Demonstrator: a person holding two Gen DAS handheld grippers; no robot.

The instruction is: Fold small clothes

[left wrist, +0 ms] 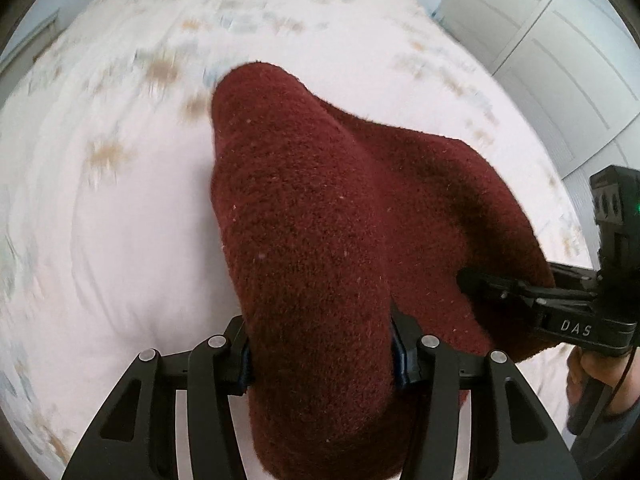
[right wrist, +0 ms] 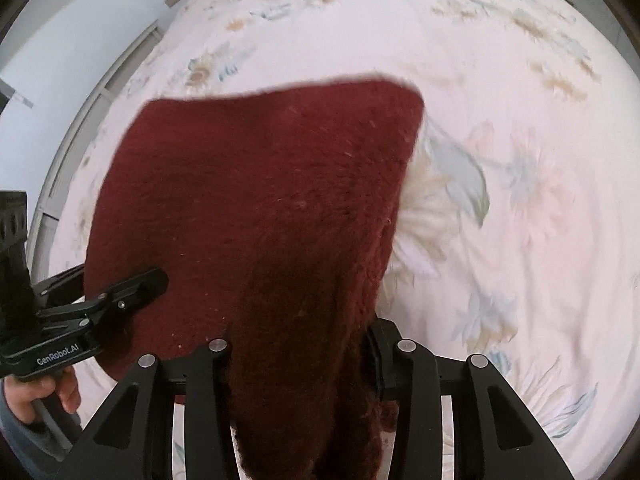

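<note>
Fuzzy dark-red knitted garment [left wrist: 304,216] hangs lifted above pale floral-print bedspread [left wrist: 120,208], stretched between both tools. Left gripper [left wrist: 322,354] pinches one bunched edge between its blue-padded fingers [left wrist: 400,356]; right gripper [right wrist: 298,354] clamps the opposite edge, cloth filling its jaws. A cream pompom [right wrist: 424,216] shows beside the garment's right border. Background motion-blurred

Knit garment [left wrist: 320,220] hanging above bedspread [left wrist: 120,200], left gripper [left wrist: 322,356] and right gripper [right wrist: 298,356] at opposite edges

Two wrist views, steeply downward, close, sharing maroon knit [left wrist: 304,216]
</note>
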